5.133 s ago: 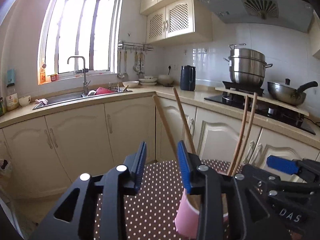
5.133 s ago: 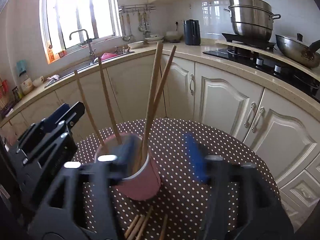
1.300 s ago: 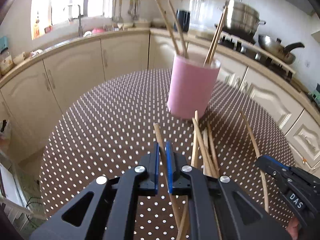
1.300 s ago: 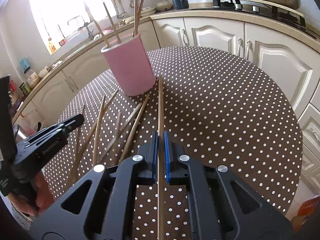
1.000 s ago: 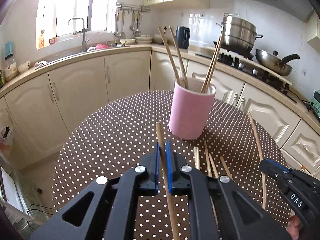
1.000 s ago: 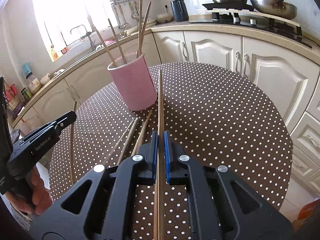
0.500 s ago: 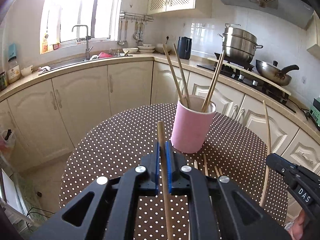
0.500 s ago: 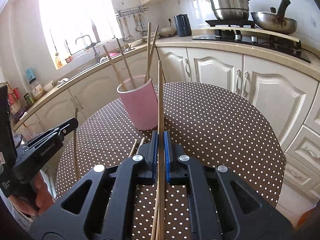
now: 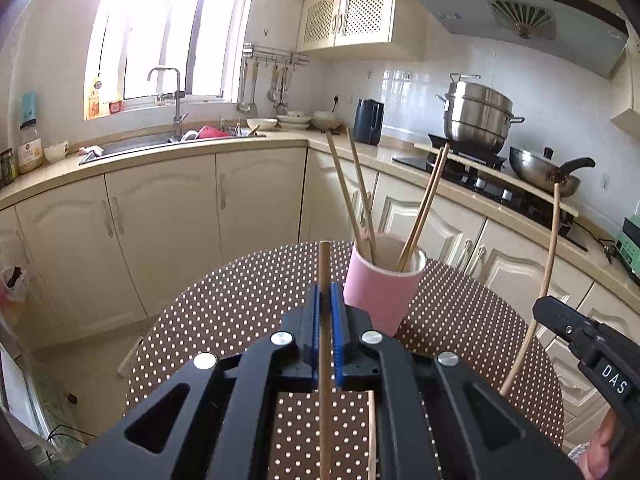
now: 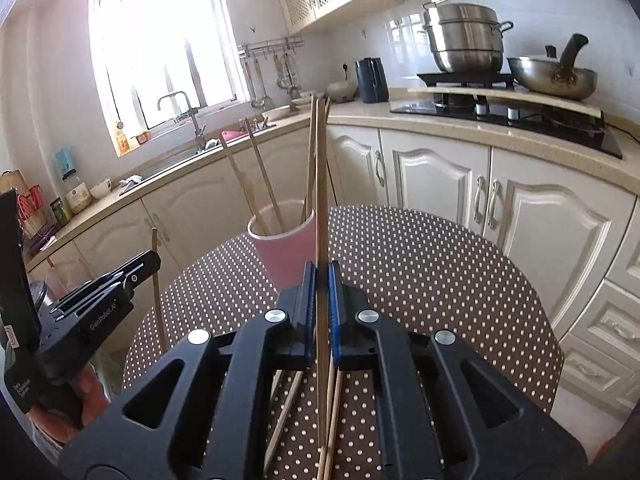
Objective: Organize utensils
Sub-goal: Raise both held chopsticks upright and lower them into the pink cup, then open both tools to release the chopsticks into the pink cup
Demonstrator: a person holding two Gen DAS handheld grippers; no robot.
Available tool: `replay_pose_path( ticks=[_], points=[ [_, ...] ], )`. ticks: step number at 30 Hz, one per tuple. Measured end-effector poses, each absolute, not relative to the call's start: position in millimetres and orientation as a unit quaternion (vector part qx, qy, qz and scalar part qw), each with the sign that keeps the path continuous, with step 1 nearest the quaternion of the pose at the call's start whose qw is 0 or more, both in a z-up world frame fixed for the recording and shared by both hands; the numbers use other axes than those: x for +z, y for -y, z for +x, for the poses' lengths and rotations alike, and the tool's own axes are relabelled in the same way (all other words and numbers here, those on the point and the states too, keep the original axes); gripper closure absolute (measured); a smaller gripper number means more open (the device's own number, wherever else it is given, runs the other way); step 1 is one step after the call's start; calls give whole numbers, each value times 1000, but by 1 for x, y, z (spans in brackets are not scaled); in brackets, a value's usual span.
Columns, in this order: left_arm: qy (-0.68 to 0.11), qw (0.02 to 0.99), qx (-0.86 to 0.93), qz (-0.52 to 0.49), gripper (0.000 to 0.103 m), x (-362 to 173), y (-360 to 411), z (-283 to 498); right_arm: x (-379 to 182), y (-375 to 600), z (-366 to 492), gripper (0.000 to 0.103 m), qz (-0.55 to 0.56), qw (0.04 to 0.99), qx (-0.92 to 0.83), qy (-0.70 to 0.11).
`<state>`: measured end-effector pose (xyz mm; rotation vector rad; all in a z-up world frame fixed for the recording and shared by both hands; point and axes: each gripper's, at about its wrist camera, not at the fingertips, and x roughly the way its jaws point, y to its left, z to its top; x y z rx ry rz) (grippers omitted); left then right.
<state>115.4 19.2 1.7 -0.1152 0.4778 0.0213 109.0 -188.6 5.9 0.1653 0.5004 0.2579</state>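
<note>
- My left tool (image 9: 325, 308) is clamped shut on one wooden chopstick (image 9: 324, 268), which stands nearly upright between the blue pads, clear of the dotted counter (image 9: 224, 312).
- My right tool (image 10: 320, 288) is likewise closed on a second chopstick (image 10: 321, 184), its long upper end reaching well above the pads.
- The pink cup (image 9: 380, 292) stands on the far side of the counter, just beyond both tools, with four chopsticks already leaning inside it, two to the left and two to the right.
- More loose chopsticks (image 10: 288, 408) lie on the counter near me, under the right tool.
- Risk, as I judge it: both sticks head for the same narrow cup mouth, so the two tools could knock together, or one stick could strike the leaning ones and glance off the rim.
- A push on the rim could tip the cup, since it looks light and nothing braces it.
- Each stick is pinched at one spot only; a bump on its lower end could pivot it in the pads and let it slip onto the counter or the floor.
- The right stick's long upper end may swing wide as I tilt it.
</note>
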Motion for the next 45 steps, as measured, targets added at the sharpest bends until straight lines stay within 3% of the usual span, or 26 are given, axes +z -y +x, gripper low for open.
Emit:
replay_pose_path(
  ticks=[15, 34, 45],
  points=[
    [-186, 980, 5, -66, 97, 46, -12, 139, 49, 171, 128, 97, 63, 969, 140, -194],
    [-69, 995, -15, -68, 97, 131, 1, 166, 118, 154, 188, 97, 60, 981, 143, -113],
    [-87, 993, -25, -69, 97, 121, 13, 205, 102, 154, 230, 96, 67, 980, 137, -130]
  ],
)
